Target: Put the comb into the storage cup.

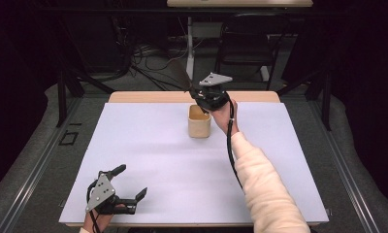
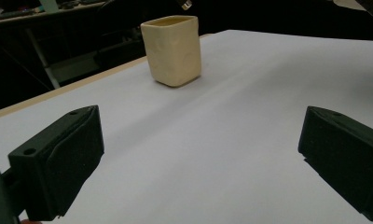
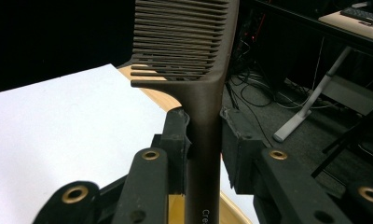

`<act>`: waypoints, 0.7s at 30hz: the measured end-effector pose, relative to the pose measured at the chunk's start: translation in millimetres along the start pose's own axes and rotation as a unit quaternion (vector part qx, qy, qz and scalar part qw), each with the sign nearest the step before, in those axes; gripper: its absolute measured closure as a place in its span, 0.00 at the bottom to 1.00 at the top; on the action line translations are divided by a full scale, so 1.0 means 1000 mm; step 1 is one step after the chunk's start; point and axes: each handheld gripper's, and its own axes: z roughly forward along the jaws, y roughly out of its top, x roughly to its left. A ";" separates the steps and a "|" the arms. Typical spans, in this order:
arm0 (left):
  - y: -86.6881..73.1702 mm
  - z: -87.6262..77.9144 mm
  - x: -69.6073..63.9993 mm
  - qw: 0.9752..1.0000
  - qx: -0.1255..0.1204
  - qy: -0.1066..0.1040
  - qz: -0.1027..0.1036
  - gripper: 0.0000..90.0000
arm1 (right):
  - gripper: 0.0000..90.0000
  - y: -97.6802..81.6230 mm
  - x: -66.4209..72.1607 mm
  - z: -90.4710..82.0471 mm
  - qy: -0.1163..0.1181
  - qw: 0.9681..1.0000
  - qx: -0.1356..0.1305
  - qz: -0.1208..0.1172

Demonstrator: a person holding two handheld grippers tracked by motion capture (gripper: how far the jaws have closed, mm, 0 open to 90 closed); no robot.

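White paper is covering the surface (image 1: 148,160), and at its near left corner the left tool (image 1: 132,183) is lying low with its jaws standing wide apart and nothing between them; in the left gripper view its pads (image 2: 63,158) are framing bare paper.

Farther out, near the far middle edge, a cream-coloured square cup (image 1: 199,121) is standing upright and apart from everything else on the sheet. Just above and behind its rim, the right tool (image 1: 198,93) is clamping a dark brown comb (image 1: 181,75) by the handle, the toothed end pointing up and away toward the far left. In the right gripper view the jaws are pressing on both sides of the handle (image 3: 202,140), with the teeth (image 3: 180,37) rising above them.

Judging by the pose, the comb is heading for the cup. The handle's lower end is sitting close to the rim, so coming down off-centre could be knocking the light cup over or pushing it toward the far edge. A grip this low on a long comb may also be letting it swing between the pads.

Nothing is blocking the way on the sheet. Beyond the far edge, cables (image 1: 148,53), a white desk leg (image 1: 189,43) and a black chair (image 1: 250,39) are standing on the floor.
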 end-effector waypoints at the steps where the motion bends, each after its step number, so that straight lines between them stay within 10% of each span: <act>1: 0.000 0.000 0.000 1.000 0.000 0.000 0.000 0.00 | 0.80 0.000 0.000 0.000 0.001 1.000 0.001 0.001; 21: 0.000 0.000 -0.001 1.000 -0.002 -0.001 0.000 0.00 | 0.80 -0.005 0.006 0.012 0.007 1.000 0.008 -0.006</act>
